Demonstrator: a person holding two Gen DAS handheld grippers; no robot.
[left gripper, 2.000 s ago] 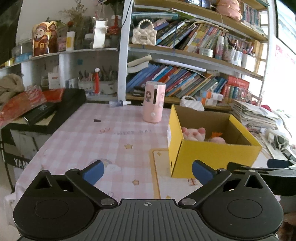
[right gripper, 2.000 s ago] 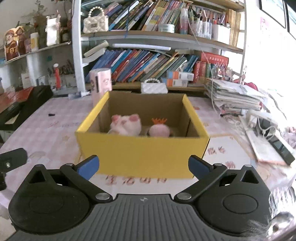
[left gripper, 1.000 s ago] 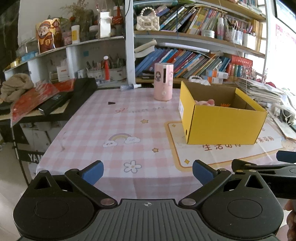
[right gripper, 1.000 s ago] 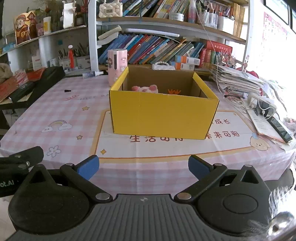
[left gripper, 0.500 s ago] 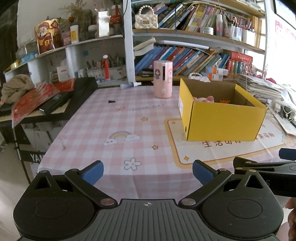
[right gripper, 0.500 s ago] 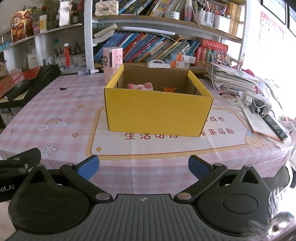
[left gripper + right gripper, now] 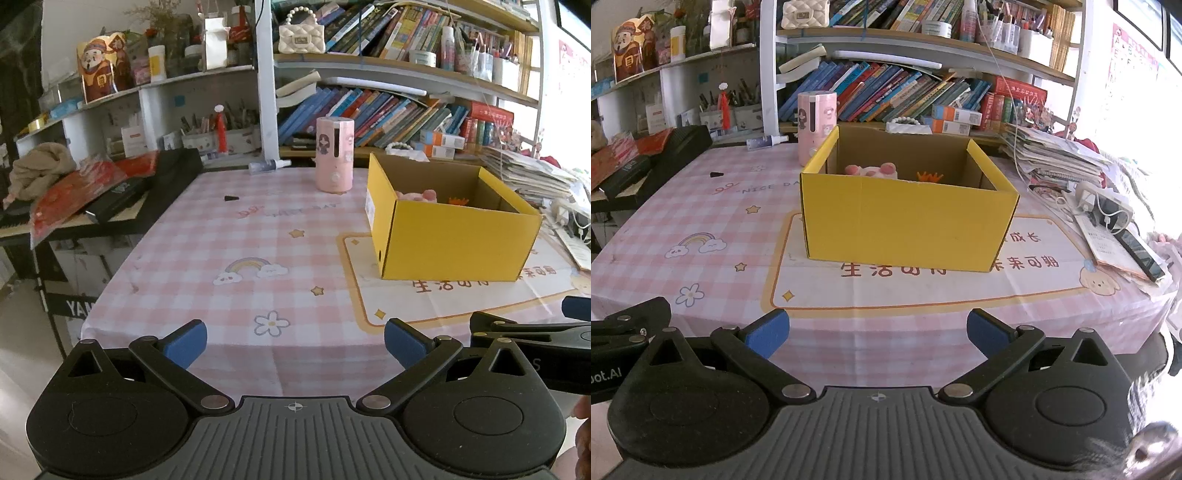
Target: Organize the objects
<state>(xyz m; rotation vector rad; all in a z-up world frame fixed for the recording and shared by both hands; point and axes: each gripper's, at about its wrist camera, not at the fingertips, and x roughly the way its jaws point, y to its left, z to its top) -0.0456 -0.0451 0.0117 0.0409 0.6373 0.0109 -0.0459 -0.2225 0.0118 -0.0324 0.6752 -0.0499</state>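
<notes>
Open yellow cardboard box (image 7: pixel 908 218) on the printed mat (image 7: pixel 923 284) atop the pink checked tablecloth (image 7: pixel 221 254), well back from the near table edge; inside, against the far wall, a pink-and-white plush toy (image 7: pixel 871 170) and beside it something with an orange tuft (image 7: pixel 929 176), mostly hidden by the front wall. Left gripper (image 7: pixel 295 341) and right gripper (image 7: pixel 877 332) both spread wide, blue pads (image 7: pixel 768 330) bare, nothing between them, held short of the table and well apart from the box. Probably light, that box: thin corrugated board, matte yellow outside, raw brown within, crisp folded corners, walls likely to flex or crease under a hard pinch. Best taken, by judgement, over a top rim near a corner, where the fold stiffens the board, or from both short sides at once. Plush toy soft and compressible, fuzzy, not slippery, nothing to break; graspable almost anywhere across the body, though reached only from above past the rim. Pink cylindrical dispenser (image 7: pixel 334 153) upright behind the box, smooth hard plastic, rounded, apt to slip or topple unless pinched across the middle. Small clear spray bottle (image 7: pixel 267 166) lying on its side at the table's far edge, free to roll. Tiny black cap-like piece (image 7: pixel 229 198) alone on the cloth, too small to identify. Bookshelf (image 7: pixel 923 40) behind, crowded with slanted books.
</notes>
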